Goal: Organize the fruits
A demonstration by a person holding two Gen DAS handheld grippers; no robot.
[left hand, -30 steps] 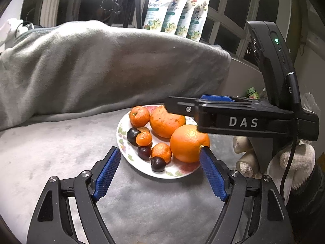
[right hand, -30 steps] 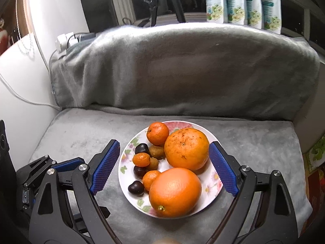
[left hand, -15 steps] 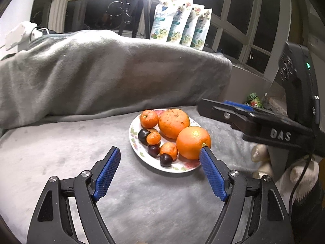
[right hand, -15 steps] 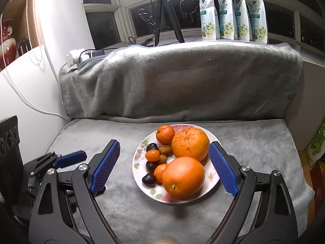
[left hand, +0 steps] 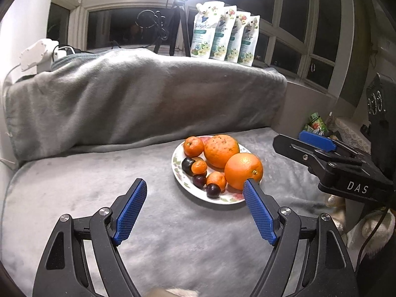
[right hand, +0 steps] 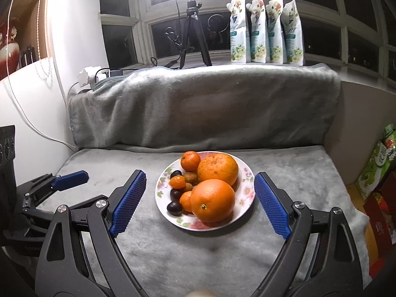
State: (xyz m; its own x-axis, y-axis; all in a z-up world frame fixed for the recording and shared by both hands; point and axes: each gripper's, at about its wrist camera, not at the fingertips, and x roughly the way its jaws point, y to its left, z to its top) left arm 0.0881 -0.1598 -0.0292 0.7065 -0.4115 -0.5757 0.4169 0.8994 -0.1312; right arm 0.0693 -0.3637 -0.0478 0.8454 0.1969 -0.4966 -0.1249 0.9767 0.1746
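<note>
1. Grey fleece blanket covers the seat; dark windows, four white pouches and a tripod far behind.
2. My left gripper and right gripper both hang released, gripping nothing, near side of the plate.
3. White floral plate mid-blanket holds two big oranges, small tangerines, dark plums, all piled together.
4. I judge the fruit looks gathered; next, pull clear or nudge strays. Nothing blocks me.

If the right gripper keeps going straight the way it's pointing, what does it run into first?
Most likely the near large orange at the front of the floral plate. The right gripper has its open jaws framing the plate, empty. Depth is hard to judge, so it might touch the grey blanket first.
</note>
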